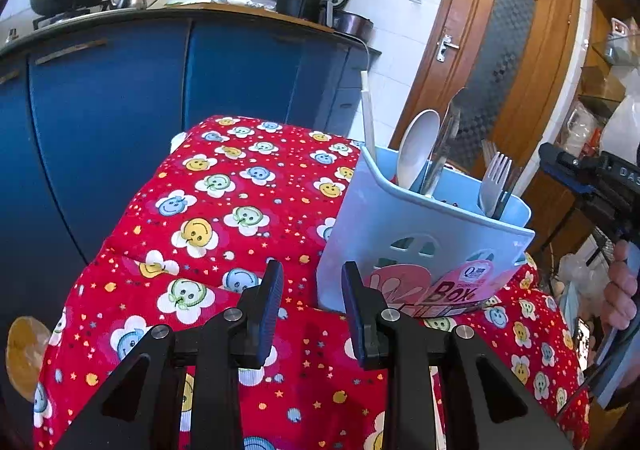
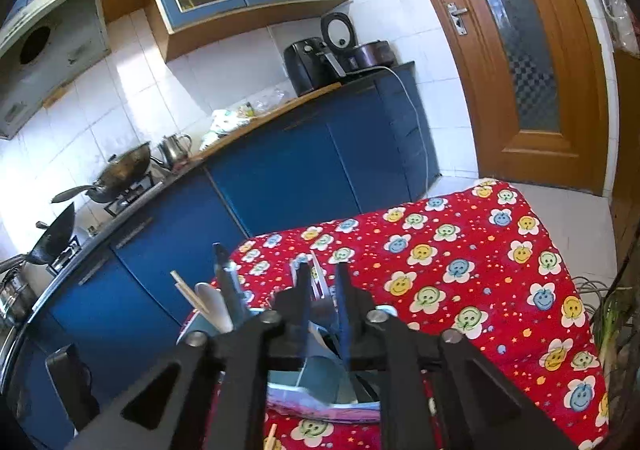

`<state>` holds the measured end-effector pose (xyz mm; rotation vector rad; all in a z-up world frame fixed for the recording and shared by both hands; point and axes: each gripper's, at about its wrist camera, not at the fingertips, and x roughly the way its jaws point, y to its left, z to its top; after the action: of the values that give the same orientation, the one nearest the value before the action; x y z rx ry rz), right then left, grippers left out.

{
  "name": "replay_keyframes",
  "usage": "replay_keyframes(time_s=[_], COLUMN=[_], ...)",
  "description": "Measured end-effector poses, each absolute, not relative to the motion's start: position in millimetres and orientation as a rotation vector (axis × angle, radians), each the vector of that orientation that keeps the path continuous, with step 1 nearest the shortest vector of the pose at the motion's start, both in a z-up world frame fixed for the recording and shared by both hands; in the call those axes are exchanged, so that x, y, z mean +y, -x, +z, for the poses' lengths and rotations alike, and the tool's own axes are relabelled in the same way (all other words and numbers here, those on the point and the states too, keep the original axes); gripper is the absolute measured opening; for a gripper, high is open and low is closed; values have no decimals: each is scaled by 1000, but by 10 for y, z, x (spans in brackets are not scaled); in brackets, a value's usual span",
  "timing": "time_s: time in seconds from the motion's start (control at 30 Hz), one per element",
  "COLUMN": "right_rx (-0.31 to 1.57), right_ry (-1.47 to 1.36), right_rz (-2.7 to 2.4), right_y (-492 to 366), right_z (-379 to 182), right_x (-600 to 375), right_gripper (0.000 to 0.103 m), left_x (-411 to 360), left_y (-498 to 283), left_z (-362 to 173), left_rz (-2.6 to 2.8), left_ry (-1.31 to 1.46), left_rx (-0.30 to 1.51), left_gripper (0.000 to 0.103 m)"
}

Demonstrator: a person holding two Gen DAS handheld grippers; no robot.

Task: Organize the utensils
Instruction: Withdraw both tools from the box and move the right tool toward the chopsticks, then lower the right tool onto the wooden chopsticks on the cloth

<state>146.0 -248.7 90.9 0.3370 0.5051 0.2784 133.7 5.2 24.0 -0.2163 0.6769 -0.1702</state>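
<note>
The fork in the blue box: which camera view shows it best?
The left wrist view. There the fork stands clear in the box, tines up, beside a spoon. In the right wrist view the right tongs block most of the box, and the fork cannot be told apart.

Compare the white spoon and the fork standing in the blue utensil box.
The spoon is white with a broad, rounded bowl; the fork is grey with narrow tines. The spoon stands taller, in the left part of the blue utensil box; the fork sits lower, toward the right end. Both stand with the eating end up and the handle down inside the box.
</note>
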Motion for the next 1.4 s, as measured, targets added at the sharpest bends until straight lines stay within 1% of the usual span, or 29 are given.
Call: replay_keyframes(time_s=[0.17, 0.43, 0.53, 0.7, 0.87, 1.4], right_rx=[464, 514, 545, 615, 709, 906], right_ry=[-284, -286, -295, -306, -322, -330], right_rz=[277, 287, 288, 298, 318, 405], right_y=[-1227, -938, -829, -696, -584, -329], right_z=[999, 943, 854, 663, 405, -158], right_x=[-2413, -2342, -2303, -2209, -2106, -1739], right_gripper=[21, 26, 29, 29, 29, 29], left_x=[54, 33, 24, 23, 48, 182], left_y=[-1288, -1136, -1059, -954, -843, -582], left_z=[261, 280, 301, 304, 295, 257], left_rz=[-186, -195, -199, -204, -201, -188], left_ry=[231, 211, 202, 178, 168, 182], left_rx=[693, 727, 731, 743, 749, 755], left_gripper=[31, 31, 31, 31, 35, 36])
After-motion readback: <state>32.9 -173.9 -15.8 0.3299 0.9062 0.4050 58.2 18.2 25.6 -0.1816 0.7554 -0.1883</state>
